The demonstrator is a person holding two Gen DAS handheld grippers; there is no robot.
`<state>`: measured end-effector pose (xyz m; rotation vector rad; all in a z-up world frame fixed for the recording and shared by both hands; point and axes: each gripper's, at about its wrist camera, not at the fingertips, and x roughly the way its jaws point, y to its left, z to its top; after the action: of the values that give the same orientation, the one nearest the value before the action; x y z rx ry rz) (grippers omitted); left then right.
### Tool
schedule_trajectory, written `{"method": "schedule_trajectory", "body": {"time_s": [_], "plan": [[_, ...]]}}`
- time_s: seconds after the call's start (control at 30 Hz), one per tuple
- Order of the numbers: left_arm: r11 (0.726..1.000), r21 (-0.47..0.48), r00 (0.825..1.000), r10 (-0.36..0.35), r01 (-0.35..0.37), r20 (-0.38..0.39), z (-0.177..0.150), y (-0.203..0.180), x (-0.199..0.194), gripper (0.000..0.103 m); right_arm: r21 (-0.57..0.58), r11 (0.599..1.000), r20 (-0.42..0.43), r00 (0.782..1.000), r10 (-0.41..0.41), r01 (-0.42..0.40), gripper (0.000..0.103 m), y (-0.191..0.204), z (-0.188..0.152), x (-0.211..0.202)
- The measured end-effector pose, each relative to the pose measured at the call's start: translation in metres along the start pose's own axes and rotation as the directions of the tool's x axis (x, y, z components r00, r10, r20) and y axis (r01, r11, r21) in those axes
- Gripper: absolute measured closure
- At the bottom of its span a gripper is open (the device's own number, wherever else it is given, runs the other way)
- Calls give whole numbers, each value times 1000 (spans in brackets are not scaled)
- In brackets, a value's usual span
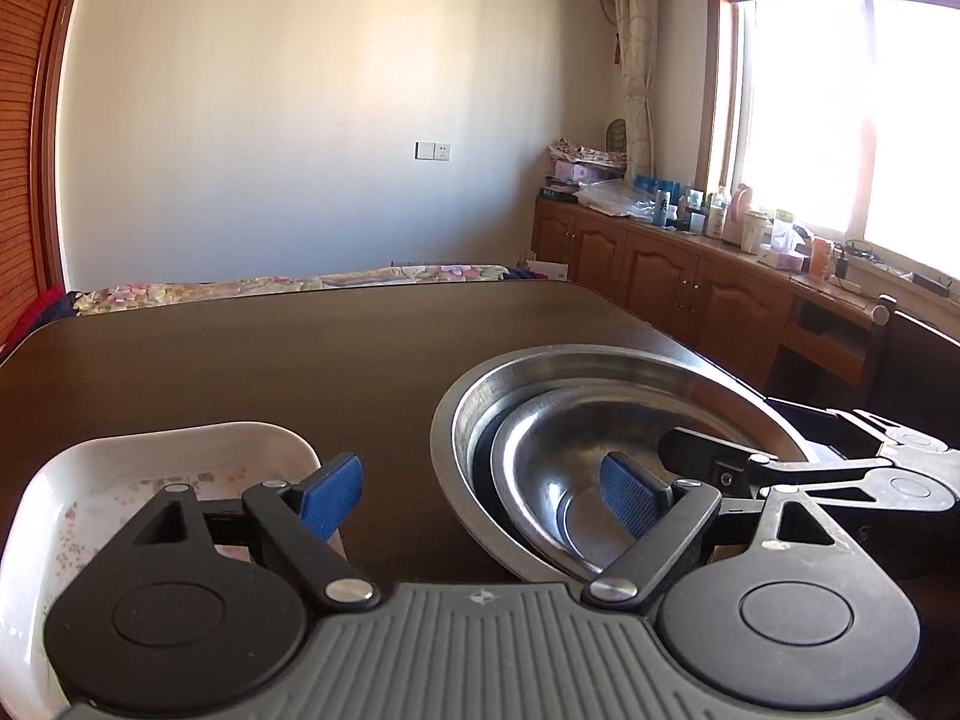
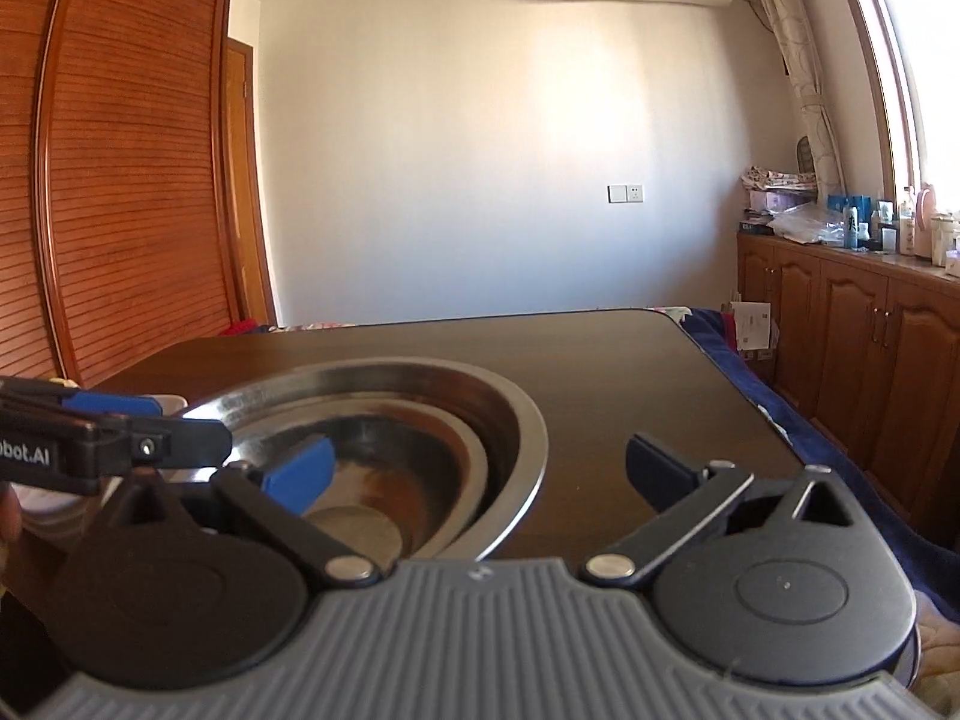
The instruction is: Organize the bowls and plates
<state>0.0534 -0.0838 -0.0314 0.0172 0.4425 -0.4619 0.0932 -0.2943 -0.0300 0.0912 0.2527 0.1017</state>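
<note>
On the dark table stands a large steel bowl [image 1: 600, 363] [image 2: 528, 420] with a smaller steel bowl [image 1: 540, 468] [image 2: 456, 468] nested inside it. A white rectangular plate [image 1: 180, 456] with a faint floral print lies just left of them. My left gripper [image 1: 480, 495] is open; one blue pad hangs over the plate's corner and the other is inside the bowls, with the large bowl's near-left rim between them, untouched. My right gripper [image 2: 480, 474] is open wide, straddling the large bowl's right rim, one pad inside and the other out over the table.
The table [image 1: 240, 360] stretches bare beyond the bowls to its far edge. A bed with a floral cover [image 1: 300, 285] lies behind it. Wooden cabinets [image 1: 660, 264] with bottles run along the right under the window; a slatted wardrobe [image 2: 120, 180] stands on the left.
</note>
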Motion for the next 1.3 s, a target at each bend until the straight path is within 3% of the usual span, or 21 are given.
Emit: {"method": "schedule_trajectory", "body": {"time_s": [0.23, 0.33, 0.4, 0.47, 0.67, 0.9, 1.3], "plan": [[1000, -4, 1000, -12, 12, 4, 0, -1, 0, 16, 26, 1000, 6, 1000, 5, -5, 0, 0, -3, -2], [1000, -1, 1000, -17, 17, -1, -2, -3, 1, 24, 34, 999, 0, 1000, 8, -8, 3, 1, -5, -1], [1000, 3, 1000, -17, 17, -4, -2, -2, 0, 34, 45, 999, 0, 1000, 18, -18, 17, 1, -5, -1], [1000, 3, 1000, -24, 24, -7, -1, -2, 1, 47, 48, 999, -1, 1000, 17, -17, 23, 0, -4, -1], [1000, 3, 1000, -18, 18, -22, -1, -1, 6, 63, 72, 997, 3, 1000, 27, -28, 50, -2, -5, -2], [1000, 6, 999, -24, 24, -29, -3, -3, 8, 66, 73, 997, 12, 1000, 25, -26, 65, -2, -4, -3], [1000, 5, 1000, -23, 23, -14, 1, -3, 6, 68, 124, 991, 17, 999, 47, -49, 71, -7, -5, -4]]}}
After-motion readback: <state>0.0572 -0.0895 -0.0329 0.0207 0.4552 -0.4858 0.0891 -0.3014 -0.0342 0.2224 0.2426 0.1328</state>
